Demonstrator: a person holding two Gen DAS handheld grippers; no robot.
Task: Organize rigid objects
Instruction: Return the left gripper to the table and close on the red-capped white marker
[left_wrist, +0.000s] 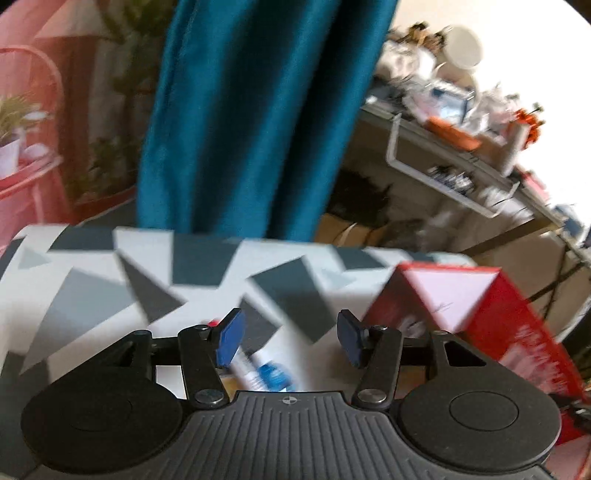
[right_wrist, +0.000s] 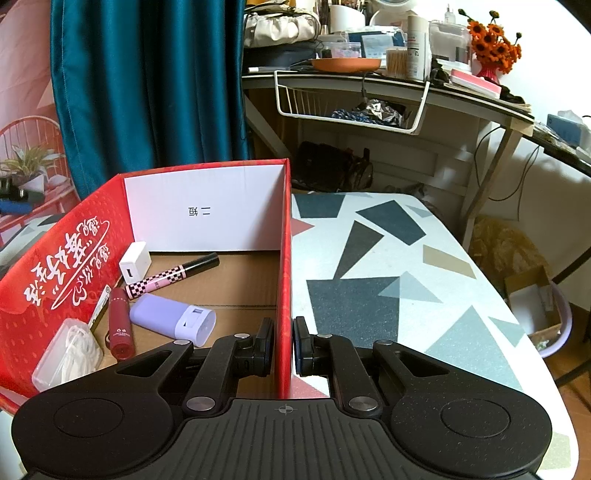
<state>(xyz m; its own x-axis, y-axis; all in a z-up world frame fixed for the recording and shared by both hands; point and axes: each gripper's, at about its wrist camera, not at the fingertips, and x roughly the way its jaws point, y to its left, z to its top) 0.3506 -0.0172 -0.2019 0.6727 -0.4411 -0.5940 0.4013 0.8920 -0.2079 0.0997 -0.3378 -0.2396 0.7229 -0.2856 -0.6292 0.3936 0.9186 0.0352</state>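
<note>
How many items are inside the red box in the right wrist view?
5, maybe more hidden under the gripper: white charger at the back, checkered pen beside it, dark red tube, lilac case in the middle, clear box of white cord nearest left.

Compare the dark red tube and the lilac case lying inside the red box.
The dark red tube is slim and one colour; the lilac case is thicker, with a white slotted end. The dark red tube runs nearly straight toward the camera, while the lilac case lies slanted across the floor of the red box. Both lie flat on the cardboard, side by side.
</note>
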